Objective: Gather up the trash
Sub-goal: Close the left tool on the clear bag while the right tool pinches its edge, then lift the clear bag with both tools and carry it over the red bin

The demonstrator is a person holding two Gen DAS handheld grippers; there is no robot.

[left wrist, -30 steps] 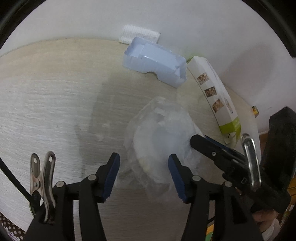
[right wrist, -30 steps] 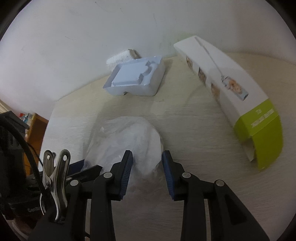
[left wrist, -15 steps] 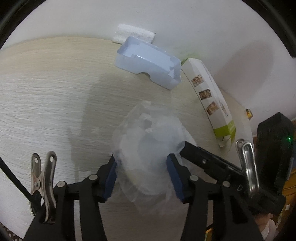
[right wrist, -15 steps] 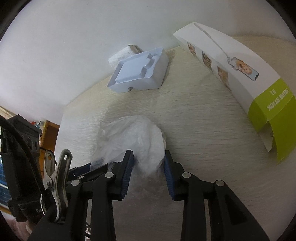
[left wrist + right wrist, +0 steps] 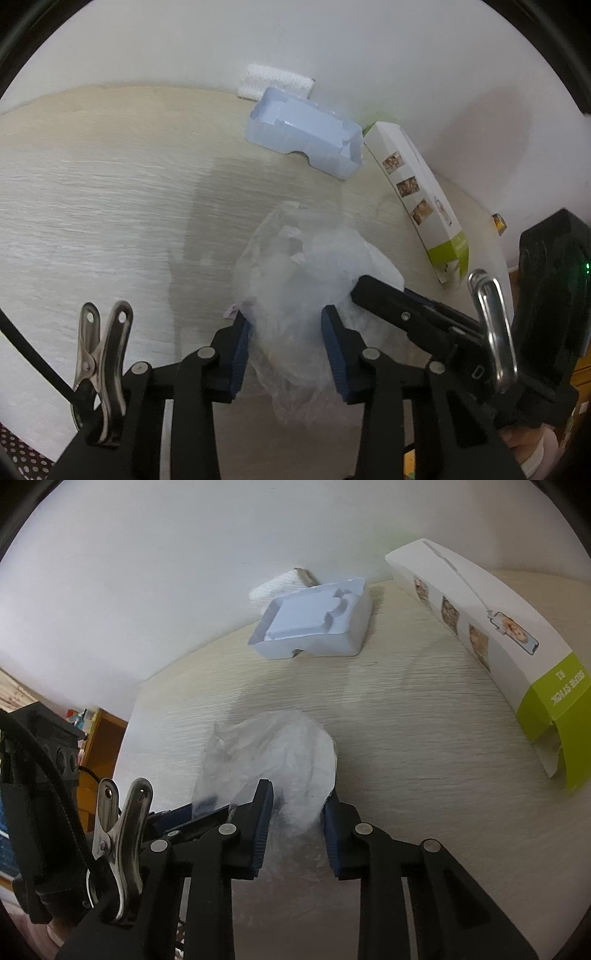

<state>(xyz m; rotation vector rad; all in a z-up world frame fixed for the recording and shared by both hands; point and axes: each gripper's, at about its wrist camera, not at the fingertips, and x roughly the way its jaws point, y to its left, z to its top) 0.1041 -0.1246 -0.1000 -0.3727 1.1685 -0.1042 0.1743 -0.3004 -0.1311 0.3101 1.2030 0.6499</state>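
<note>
Both grippers closing around plastic bag (image 5: 295,280)

Since a second ago, both the left claw (image 5: 286,345) and right claw (image 5: 297,825) are closing around the crumpled plastic bag (image 5: 306,273).

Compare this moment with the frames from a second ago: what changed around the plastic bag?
Both grippers closed in on the crumpled plastic bag: the left gripper narrowed until its fingers press the bag's sides, and the right gripper did the same; both are closing. The bag bunched up slightly. The blue tray, selfie-stick box and table stayed put.
</note>
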